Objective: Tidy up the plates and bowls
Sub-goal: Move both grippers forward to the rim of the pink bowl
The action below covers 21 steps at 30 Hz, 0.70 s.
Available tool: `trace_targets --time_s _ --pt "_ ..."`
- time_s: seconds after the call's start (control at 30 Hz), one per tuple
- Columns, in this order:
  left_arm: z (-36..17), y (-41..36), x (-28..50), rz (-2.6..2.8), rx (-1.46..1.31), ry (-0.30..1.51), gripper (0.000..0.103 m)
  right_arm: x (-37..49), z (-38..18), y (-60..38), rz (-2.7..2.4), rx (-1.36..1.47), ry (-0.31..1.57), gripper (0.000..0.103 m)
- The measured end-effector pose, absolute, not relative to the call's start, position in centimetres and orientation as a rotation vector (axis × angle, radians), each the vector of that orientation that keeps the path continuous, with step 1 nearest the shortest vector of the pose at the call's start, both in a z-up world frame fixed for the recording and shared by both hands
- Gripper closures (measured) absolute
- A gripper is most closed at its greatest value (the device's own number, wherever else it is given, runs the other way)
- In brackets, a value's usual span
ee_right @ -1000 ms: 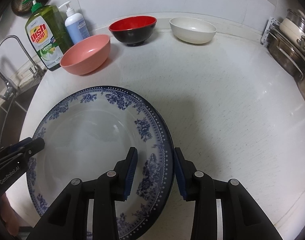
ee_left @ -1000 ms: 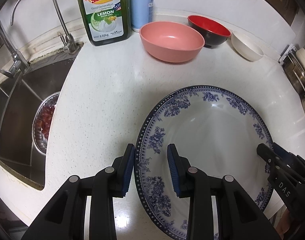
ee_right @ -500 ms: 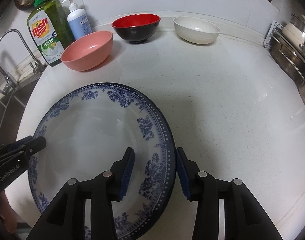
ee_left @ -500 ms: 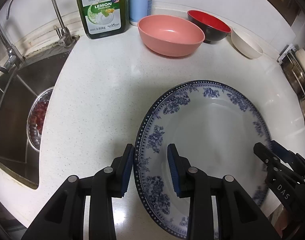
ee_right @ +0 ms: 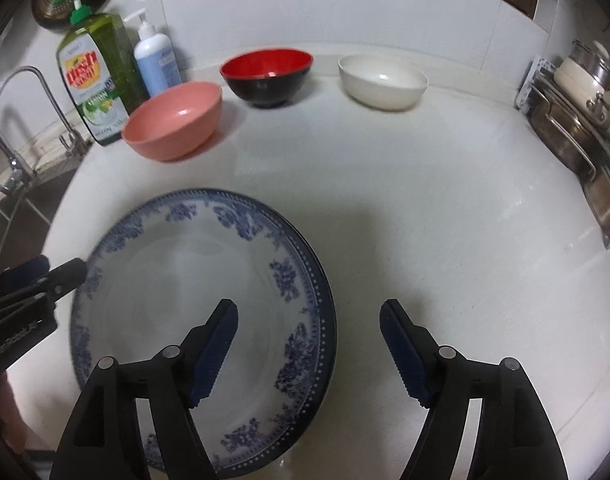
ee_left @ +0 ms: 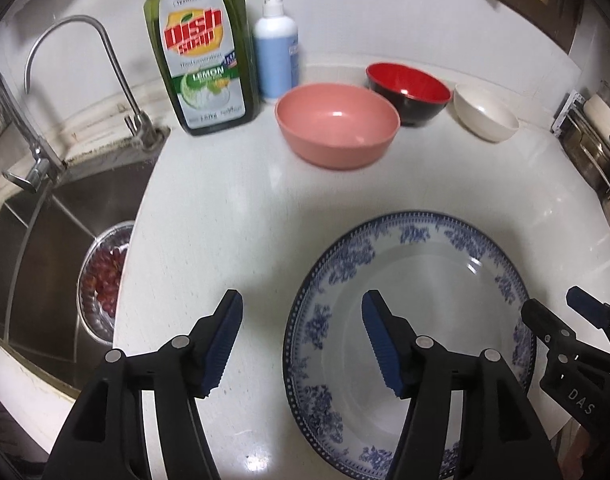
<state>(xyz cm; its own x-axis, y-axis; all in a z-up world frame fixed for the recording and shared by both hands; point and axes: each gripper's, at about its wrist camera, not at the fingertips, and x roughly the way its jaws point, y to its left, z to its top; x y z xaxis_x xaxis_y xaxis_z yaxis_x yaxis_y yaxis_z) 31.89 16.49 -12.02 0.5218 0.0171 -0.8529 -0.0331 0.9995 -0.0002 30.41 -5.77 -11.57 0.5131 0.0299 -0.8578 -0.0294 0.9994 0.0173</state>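
A large blue-and-white floral plate (ee_left: 417, 320) lies flat on the white counter (ee_left: 245, 216); it also shows in the right wrist view (ee_right: 177, 292). My left gripper (ee_left: 301, 336) is open, its fingers either side of the plate's left rim, holding nothing. My right gripper (ee_right: 309, 348) is open over the plate's right rim, empty. A pink bowl (ee_left: 337, 124), a red-and-black bowl (ee_left: 409, 92) and a white bowl (ee_left: 485, 116) stand in a row at the back of the counter.
A green dish soap bottle (ee_left: 201, 56) and a blue pump bottle (ee_left: 275, 56) stand at the back left. A sink (ee_left: 45, 240) with a faucet (ee_left: 77, 68) and a metal bowl of red fruit (ee_left: 103, 280) lies left. A rack with pots (ee_right: 577, 120) stands at right.
Both grippers opened and let go of the plate's rim. The plate now rests on the counter, and both grippers drew back a little.
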Motion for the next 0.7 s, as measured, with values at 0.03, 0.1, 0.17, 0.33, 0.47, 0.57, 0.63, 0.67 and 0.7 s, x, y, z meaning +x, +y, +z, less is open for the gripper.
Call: trace_targets --time_s 0.03,0.1,0.17,0.33,0.47,0.57,0.63,0.67,0.7 --pt "-11.9 16.5 32.0 0.031 -0.018 1.016 0.04 30.5 -11.3 -5.8 0.027 0.008 1.021 0.029" --pt "-11.5 16.5 32.1 0.034 -0.012 1.002 0.04 30.5 -10.7 -5.9 0.024 0.018 0.988 0.029" --pt "-11.2 16.4 32.1 0.037 -0.002 0.984 0.04 30.5 -10.1 -5.8 0.03 0.023 0.945 0.029" --pt "-10.5 16.2 32.4 0.043 -0.004 0.957 0.04 31.2 -8.6 -5.2 0.082 -0.009 0.897 0.029" --pt "-9.8 16.6 33.1 0.054 -0.012 0.937 0.04 32.4 -7.5 -5.0 0.103 -0.002 0.873 0.029" --pt "-9.3 17.0 33.8 0.066 -0.02 0.928 0.04 33.8 -7.0 -4.8 0.128 0.006 0.883 0.029" --pt "-9.0 17.2 34.4 0.08 -0.013 0.924 0.04 34.6 -6.9 -4.4 0.151 0.001 0.887 0.029" --pt "-9.0 17.3 34.8 0.087 -0.012 0.927 0.04 35.0 -6.8 -4.2 0.161 -0.005 0.886 0.029" --pt "-9.0 17.4 35.1 0.089 -0.014 0.93 0.04 35.3 -6.6 -4.0 0.165 -0.01 0.882 0.029"
